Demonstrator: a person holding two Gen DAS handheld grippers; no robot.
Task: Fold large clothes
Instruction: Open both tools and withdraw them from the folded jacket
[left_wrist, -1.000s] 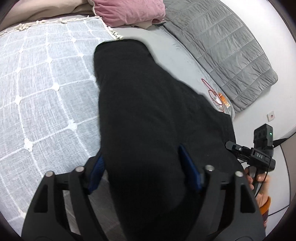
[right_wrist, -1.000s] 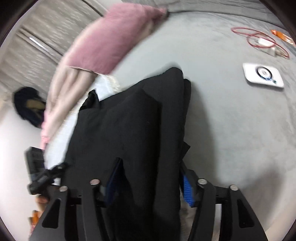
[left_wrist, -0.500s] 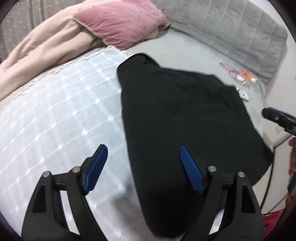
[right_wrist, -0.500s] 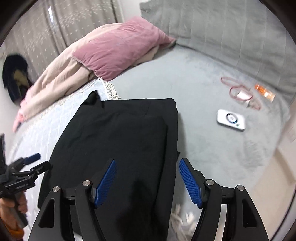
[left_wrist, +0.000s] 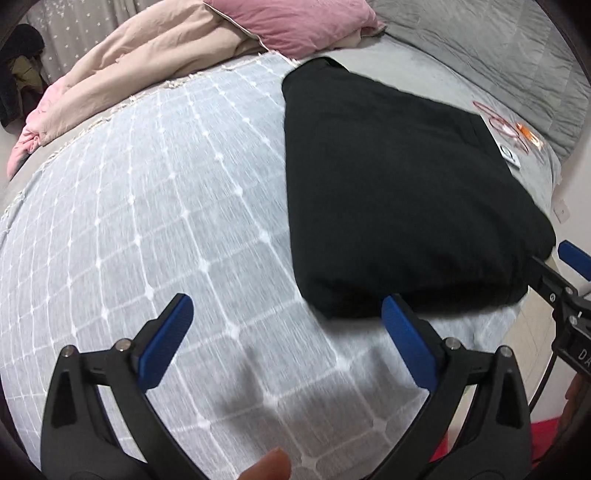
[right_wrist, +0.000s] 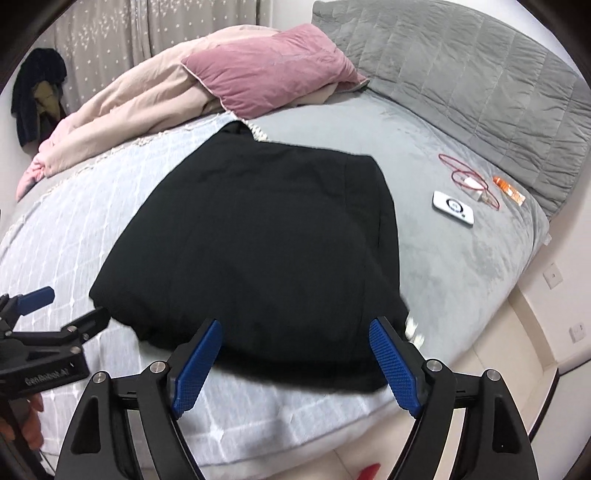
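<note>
A black garment lies folded flat on the bed, also seen in the right wrist view. My left gripper hovers over the white blanket just short of the garment's near left corner. Its jaws are opening and nothing is between them. My right gripper hangs above the garment's near edge at the bed's side. Its jaws are opening too and the blue pads press on nothing. Each gripper shows in the other's view, the right gripper at the far right edge and the left gripper at the left edge.
A white grid-patterned blanket covers the bed's left part. A pink pillow and a beige duvet lie at the back, beside a grey quilted cushion. A white device, a red cable and an orange tube lie to the right of the garment.
Both grippers have let go of the black garment and drawn back and upward from it, with their jaws spreading wider. The garment now rests flat on the bed.
</note>
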